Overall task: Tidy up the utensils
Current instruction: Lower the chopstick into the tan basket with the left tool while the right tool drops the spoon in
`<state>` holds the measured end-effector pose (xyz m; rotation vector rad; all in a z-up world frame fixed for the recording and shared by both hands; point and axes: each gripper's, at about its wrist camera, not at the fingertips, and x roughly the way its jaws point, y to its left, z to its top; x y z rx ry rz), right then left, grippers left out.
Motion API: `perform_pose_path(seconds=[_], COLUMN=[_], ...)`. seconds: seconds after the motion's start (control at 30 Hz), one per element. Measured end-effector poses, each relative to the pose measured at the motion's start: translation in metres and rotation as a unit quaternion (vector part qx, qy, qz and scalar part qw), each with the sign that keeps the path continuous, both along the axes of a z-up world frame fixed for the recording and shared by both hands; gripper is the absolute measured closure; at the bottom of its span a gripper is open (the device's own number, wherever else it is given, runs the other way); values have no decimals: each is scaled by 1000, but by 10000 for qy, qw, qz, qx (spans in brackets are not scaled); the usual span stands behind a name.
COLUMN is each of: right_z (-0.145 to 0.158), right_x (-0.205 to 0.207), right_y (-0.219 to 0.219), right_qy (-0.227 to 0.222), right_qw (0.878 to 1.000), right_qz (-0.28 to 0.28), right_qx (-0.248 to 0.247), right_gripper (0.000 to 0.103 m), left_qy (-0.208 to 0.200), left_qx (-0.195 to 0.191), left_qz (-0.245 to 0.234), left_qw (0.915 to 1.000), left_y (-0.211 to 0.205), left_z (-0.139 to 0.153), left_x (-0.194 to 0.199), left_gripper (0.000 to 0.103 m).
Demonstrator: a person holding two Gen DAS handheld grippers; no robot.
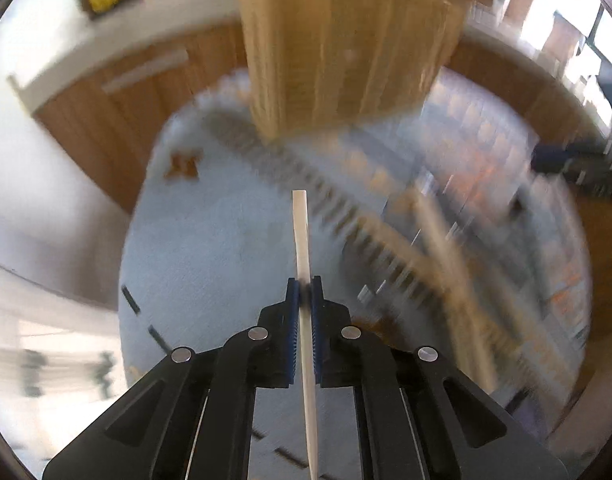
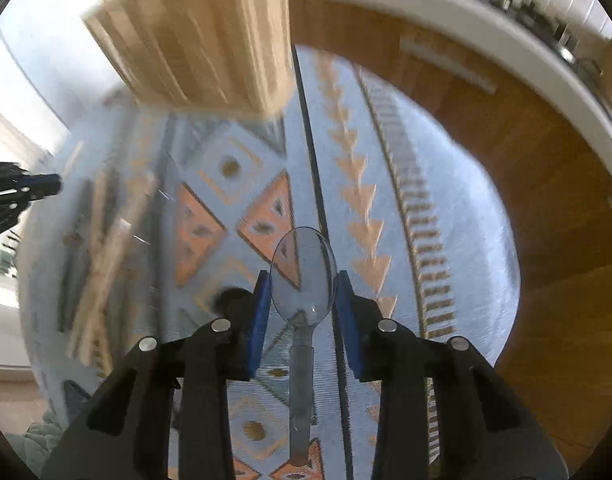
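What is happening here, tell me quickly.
A person is sorting utensils with a two-finger tool in each hand. The left tool is shut on a thin white utensil, seen edge-on. The right tool has a clear plastic spoon between its blue pads, bowl forward. Both are held above a glass tabletop over a patterned rug, with a wooden holder ahead. The views are motion-blurred.
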<state>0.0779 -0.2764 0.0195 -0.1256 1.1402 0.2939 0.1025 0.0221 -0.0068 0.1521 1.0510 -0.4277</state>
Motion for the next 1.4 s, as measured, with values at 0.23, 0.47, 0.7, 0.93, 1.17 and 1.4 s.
perform_pose_path(seconds=[0.23, 0.47, 0.7, 0.93, 1.17, 1.4], right_z=[105, 165, 166, 121, 80, 80], right_x=[-7, 29, 62, 109, 112, 88], right_y=[10, 25, 36, 36, 39, 42], right_qy=[-1544, -2728, -4115, -4083, -3883, -3765], right_qw=[9812, 9370, 8900, 8926, 9004, 9082], right_qz=[22, -284, -554, -944, -982, -842], right_qx=[1154, 2165, 1885, 1666, 1699, 1624], right_gripper=[73, 73, 73, 73, 73, 55], left_qy=[-1991, -3563, -4502, -4422, -4327, -4089], left_qx=[-1623, -2551, -2664, -2521, -2142, -2254], left_qz=[504, 931, 1428, 1716, 1816, 1739], left_qw=[9651, 8940, 8402, 8435, 8567, 8670], left_y=[9, -15, -28, -32, -27, -17], left_z=[108, 173, 168, 141, 105, 93], left_x=[-11, 8, 26, 65, 76, 67], left_gripper=[99, 99, 99, 99, 99, 87])
